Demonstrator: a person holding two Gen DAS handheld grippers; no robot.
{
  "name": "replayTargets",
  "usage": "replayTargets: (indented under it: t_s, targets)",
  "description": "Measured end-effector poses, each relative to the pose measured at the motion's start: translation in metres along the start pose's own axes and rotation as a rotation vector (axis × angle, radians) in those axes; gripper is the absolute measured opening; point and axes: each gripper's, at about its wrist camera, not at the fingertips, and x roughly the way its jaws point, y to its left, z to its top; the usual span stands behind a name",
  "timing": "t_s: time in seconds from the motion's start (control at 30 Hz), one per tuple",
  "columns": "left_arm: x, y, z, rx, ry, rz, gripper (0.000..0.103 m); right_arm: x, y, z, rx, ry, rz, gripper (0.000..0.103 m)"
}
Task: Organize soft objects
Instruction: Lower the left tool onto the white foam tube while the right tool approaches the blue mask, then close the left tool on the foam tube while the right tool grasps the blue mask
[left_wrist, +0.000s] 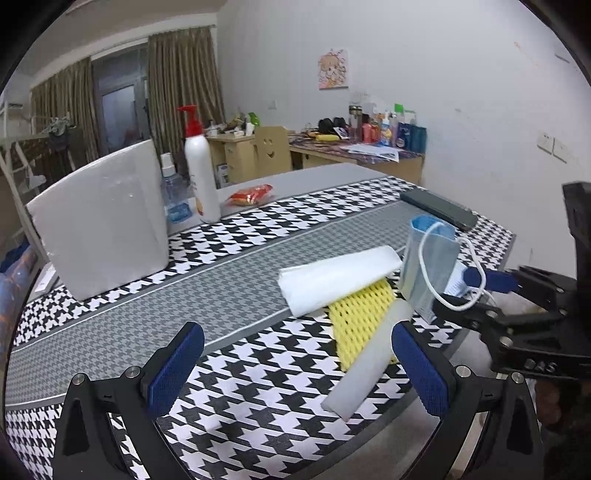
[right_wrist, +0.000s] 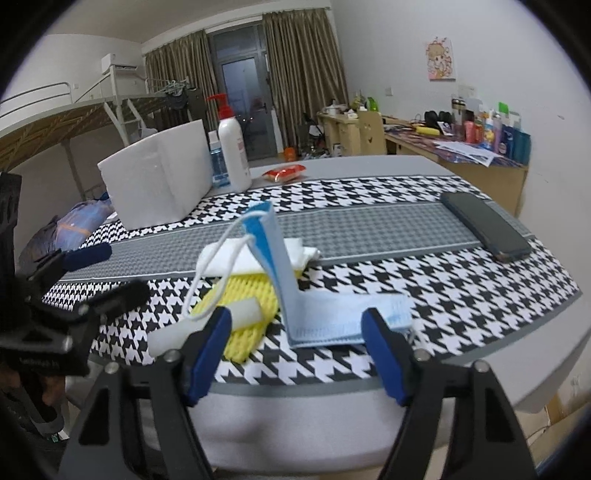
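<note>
Right gripper (right_wrist: 295, 332) unclenched, blue face mask (right_wrist: 325, 321) between its pads, untouched.

left claw (left_wrist: 295, 369) | black frame, blue ribbed pads, silver screws | right claw (right_wrist: 295, 354) same

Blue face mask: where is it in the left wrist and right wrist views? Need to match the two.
Left wrist: face mask at right of centre, standing bent, its near end between the right gripper's fingers.
Right wrist: face mask at centre, one end raised, the other flat on the mat.
Shared landmark: yellow mesh sponge directly left of the mask in both.
</note>
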Motion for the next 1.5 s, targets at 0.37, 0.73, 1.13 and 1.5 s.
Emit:
replayTargets:
  t_s: [0.37,0.73,1.13,1.5]
  targets:
    - [0.013,-0.02,-0.007,0.089,0.09,-0.099,0.092,0.021,-0.006,0.002,0.011,0.058,0.004,0.045]
    - [0.026,-0.03,-0.017,0.144,0.183,-0.15,0.048,0.022,-0.011,-0.003,0.033,0.072,-0.015,0.033]
    - [0.024,-0.035,-0.025,0.191,0.211,-0.135,0.028,0.023,-0.011,-0.003,0.045,0.079,-0.017,0.03]
    - [0.02,-0.034,-0.024,0.195,0.191,-0.16,0.019,0.025,-0.013,-0.003,0.054,0.091,-0.035,0.006]
